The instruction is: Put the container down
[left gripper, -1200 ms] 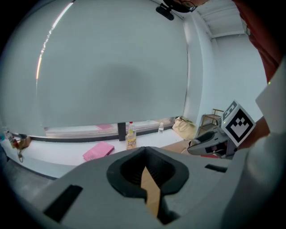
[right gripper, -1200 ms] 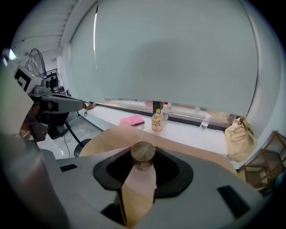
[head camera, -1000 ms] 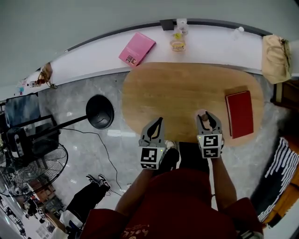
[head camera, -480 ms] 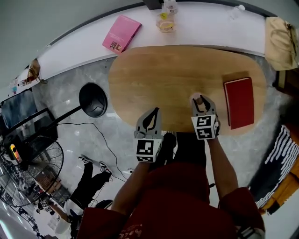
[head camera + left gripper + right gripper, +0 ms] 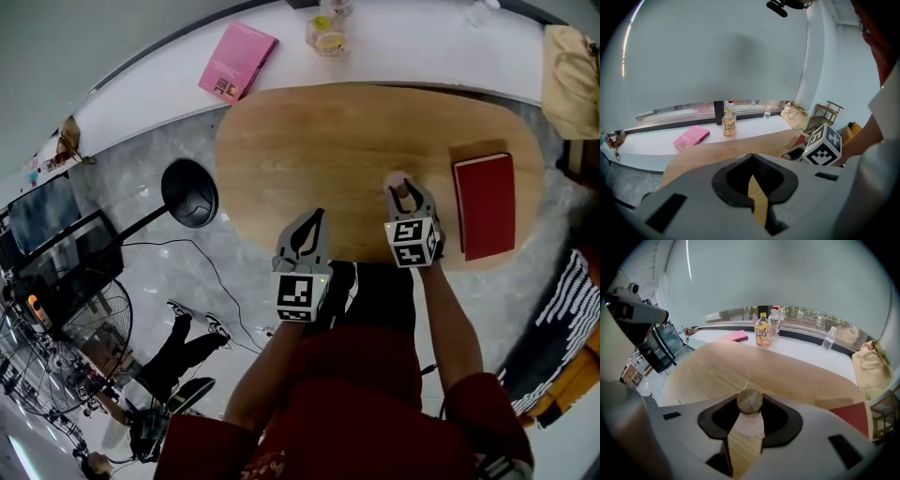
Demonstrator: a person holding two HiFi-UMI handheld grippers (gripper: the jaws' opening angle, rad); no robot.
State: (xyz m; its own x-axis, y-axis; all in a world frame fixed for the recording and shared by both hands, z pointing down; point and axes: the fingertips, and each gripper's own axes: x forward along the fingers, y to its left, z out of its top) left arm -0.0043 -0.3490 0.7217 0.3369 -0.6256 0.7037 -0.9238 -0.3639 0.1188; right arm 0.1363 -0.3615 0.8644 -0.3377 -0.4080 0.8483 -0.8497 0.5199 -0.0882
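Container (image 5: pixel 749 402) between jaws of right gripper (image 5: pixel 404 191)

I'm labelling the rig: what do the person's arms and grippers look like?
The left gripper and right gripper: grey shells, black-lined jaws tapering to tips, each with a white cube bearing black square markers. Red short sleeves; no cables visible.

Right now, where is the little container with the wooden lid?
The container sits in the right claw, at the wooden table's near edge, left of the red book.
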